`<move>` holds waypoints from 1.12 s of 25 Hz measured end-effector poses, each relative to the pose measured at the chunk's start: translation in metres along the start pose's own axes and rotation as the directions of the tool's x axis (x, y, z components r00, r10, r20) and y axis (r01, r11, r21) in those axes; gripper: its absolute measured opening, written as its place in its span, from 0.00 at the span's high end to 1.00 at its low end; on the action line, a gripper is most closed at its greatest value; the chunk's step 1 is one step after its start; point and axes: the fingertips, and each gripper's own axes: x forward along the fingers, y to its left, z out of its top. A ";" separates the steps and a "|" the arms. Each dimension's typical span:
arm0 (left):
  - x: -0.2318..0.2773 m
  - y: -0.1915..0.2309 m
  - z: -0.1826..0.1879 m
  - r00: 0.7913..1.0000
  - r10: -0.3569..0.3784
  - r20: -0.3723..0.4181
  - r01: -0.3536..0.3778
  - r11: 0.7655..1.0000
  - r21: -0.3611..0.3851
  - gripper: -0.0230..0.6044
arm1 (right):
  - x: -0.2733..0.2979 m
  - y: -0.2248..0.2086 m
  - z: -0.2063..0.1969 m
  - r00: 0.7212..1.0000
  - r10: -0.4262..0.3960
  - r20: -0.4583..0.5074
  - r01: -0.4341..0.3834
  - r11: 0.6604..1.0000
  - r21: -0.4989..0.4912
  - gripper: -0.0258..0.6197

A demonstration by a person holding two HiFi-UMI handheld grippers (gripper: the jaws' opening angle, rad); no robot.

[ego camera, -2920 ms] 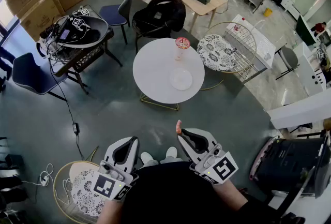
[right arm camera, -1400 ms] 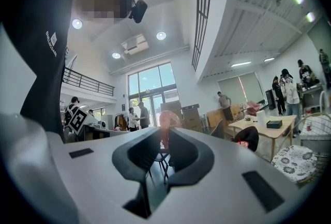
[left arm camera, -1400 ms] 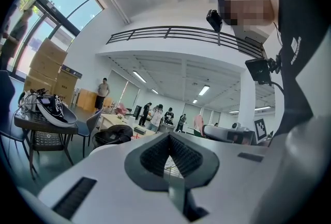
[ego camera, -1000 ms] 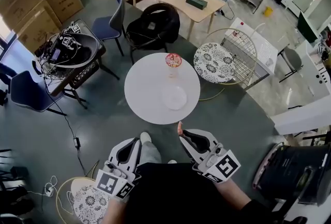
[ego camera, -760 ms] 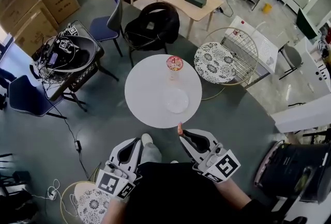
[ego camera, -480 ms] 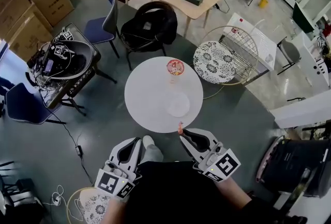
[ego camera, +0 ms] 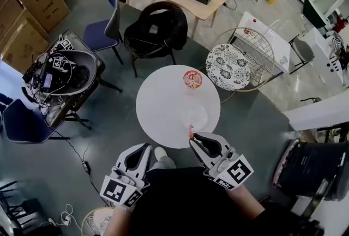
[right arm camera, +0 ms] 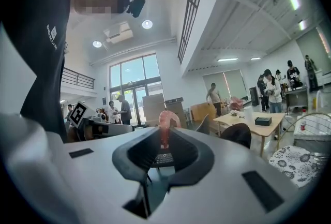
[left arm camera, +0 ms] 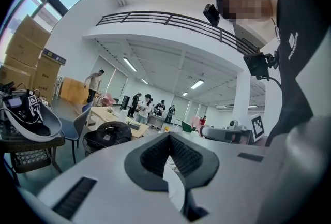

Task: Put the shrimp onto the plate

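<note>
A pink shrimp (ego camera: 190,132) is pinched upright at the tip of my right gripper (ego camera: 191,139), which is shut on it just over the near edge of the round white table (ego camera: 161,109). In the right gripper view the shrimp (right arm camera: 165,120) sticks up between the jaws of the right gripper (right arm camera: 164,132). A clear, pale plate (ego camera: 197,118) lies on the table right beyond the shrimp. My left gripper (ego camera: 144,146) is held low at the person's waist, short of the table; in its own view the left gripper (left arm camera: 169,137) is shut and holds nothing.
A pink-lidded cup (ego camera: 192,79) stands on the table's far side. Behind the table are a black chair with a bag (ego camera: 154,28) and a patterned wire chair (ego camera: 228,66). A stand piled with cables (ego camera: 60,71) is at the left.
The person has walked up to the round table, which now lies directly in front of the grippers. The right gripper still holds the shrimp, and its tip has reached the table's near edge.
</note>
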 end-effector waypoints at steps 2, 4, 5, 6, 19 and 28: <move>0.000 0.013 0.003 1.000 -0.007 -0.002 0.007 1.000 -0.002 0.95 | 0.013 0.000 -0.001 1.000 -0.008 -0.009 0.008 1.000 -0.010 0.87; -0.001 0.024 0.004 1.000 -0.011 -0.005 0.011 1.000 -0.006 0.95 | 0.022 -0.001 -0.002 1.000 -0.015 -0.018 0.015 1.000 -0.016 0.87; -0.001 0.029 0.005 1.000 -0.013 -0.006 0.013 1.000 -0.009 0.95 | 0.025 -0.002 -0.003 1.000 -0.019 -0.022 0.018 1.000 -0.018 0.87; -0.001 0.032 0.005 1.000 -0.015 -0.008 0.014 1.000 -0.011 0.95 | 0.029 -0.003 -0.005 0.999 -0.023 -0.028 0.022 1.000 -0.020 0.87; -0.001 0.047 0.003 0.999 0.021 -0.026 -0.022 0.999 -0.036 0.95 | 0.043 -0.030 -0.038 0.981 -0.044 -0.187 0.038 0.999 -0.035 0.87; 0.008 0.046 -0.001 0.993 0.113 -0.037 -0.115 0.992 -0.043 0.95 | 0.044 -0.069 -0.089 0.932 -0.011 -0.363 -0.006 0.999 -0.046 0.87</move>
